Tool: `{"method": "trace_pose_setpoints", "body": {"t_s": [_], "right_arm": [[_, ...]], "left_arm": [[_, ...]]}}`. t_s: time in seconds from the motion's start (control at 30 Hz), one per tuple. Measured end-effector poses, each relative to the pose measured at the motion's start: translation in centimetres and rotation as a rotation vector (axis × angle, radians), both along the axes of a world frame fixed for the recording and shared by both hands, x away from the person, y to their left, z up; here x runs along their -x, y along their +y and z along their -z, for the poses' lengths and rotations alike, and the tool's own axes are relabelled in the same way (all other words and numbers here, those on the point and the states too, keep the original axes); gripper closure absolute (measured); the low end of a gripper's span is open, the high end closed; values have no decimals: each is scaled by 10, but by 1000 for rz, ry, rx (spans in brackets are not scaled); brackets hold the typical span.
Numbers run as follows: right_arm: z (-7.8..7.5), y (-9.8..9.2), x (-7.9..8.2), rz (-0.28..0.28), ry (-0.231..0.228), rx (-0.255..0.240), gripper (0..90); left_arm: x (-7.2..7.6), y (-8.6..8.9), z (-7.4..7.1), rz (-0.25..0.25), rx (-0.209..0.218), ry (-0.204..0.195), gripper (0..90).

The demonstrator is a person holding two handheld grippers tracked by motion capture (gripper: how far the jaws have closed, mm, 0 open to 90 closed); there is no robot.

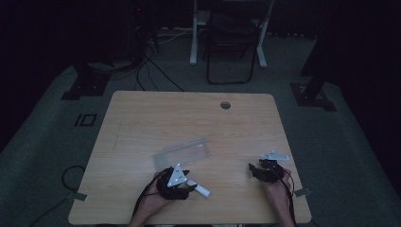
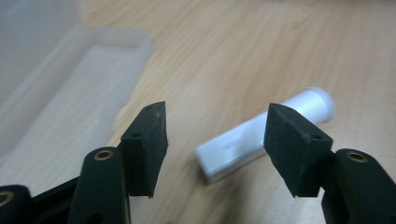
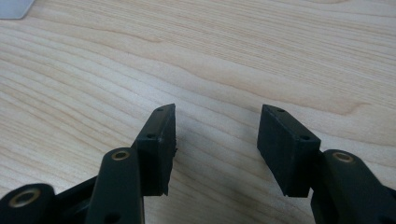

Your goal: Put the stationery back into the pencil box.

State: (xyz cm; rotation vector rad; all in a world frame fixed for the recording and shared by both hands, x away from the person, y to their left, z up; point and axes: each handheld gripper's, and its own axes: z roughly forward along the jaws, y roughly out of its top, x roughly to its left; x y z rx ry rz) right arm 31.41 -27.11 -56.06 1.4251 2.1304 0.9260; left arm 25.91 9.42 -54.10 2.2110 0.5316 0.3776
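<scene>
A white tube-shaped object [image 1: 201, 189] lies flat on the wooden table [image 1: 189, 118] near its front edge. My left gripper [image 1: 188, 183] sits low right beside it, held in a hand. In the left gripper view the tube [image 2: 247, 140] lies on the wood between and just beyond the pads, with its square end nearer and its round end farther off. The left gripper [image 2: 217, 123] is open and the pads do not press on the tube. My right gripper [image 1: 255, 170] is at the front right; its jaws [image 3: 219, 122] stand open over bare wood.
A clear plastic tray [image 1: 182, 151] lies on the table just beyond the left gripper, and shows as a pale box [image 2: 60, 84] at the left of that gripper's view. A round cable hole [image 1: 225, 105] is at the table's far edge. A chair [image 1: 229, 42] stands behind.
</scene>
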Motion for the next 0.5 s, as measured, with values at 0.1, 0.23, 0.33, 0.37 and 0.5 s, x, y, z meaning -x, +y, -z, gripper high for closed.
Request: {"method": "trace_pose_setpoints", "body": {"t_s": [0.1, 0.23, 0.33, 0.37, 0.5], "right_arm": [[0, 1, 0, -4, -4, 7, 465], [1, 1, 0, -5, -5, 2, 465], [1, 0, 0, -5, -7, -1, 465], [1, 0, 0, -5, -7, -1, 465], [1, 0, 0, -6, -8, -1, 465]], "left_arm": [[0, -6, 2, 29, -10, 6, 368], [2, -11, 4, 43, -19, -4, 355], [0, -15, 6, 57, -29, 0, 347], [0, -15, 6, 57, -29, 0, 348], [-2, -21, 8, 76, -45, 8, 346]]}}
